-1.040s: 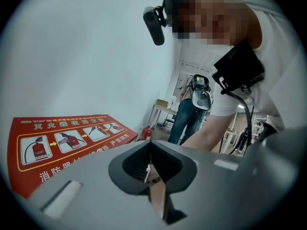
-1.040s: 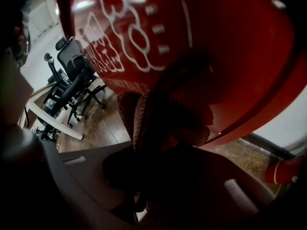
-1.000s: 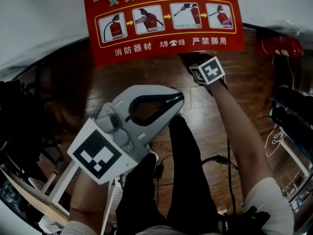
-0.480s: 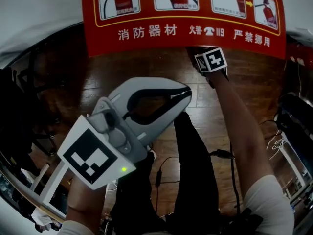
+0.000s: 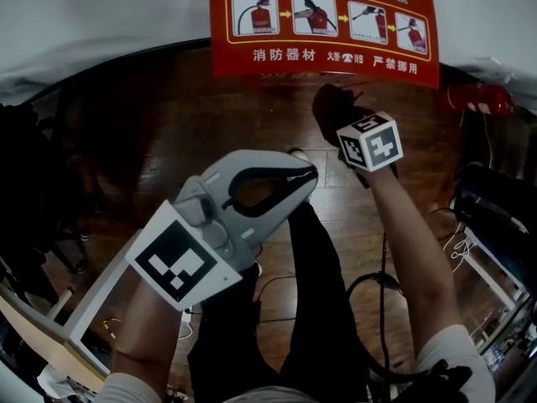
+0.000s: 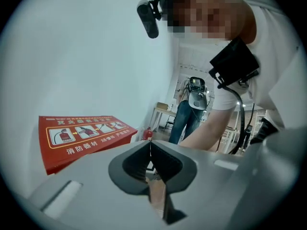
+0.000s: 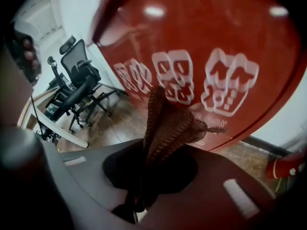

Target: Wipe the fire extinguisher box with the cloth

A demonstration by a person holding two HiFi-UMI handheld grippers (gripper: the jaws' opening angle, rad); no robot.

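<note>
The red fire extinguisher box with white pictograms stands at the far side, against the white wall, on the wood floor. The right gripper pinches a bunched fold of the dark brown knitted cloth, held near the box's lower front; contact cannot be confirmed. The left gripper is nearer, with its jaws pressed together on nothing. The cloth appears soft, light and limp, so grip it deep in the bunch. The box face looks rigid and smooth.
</note>
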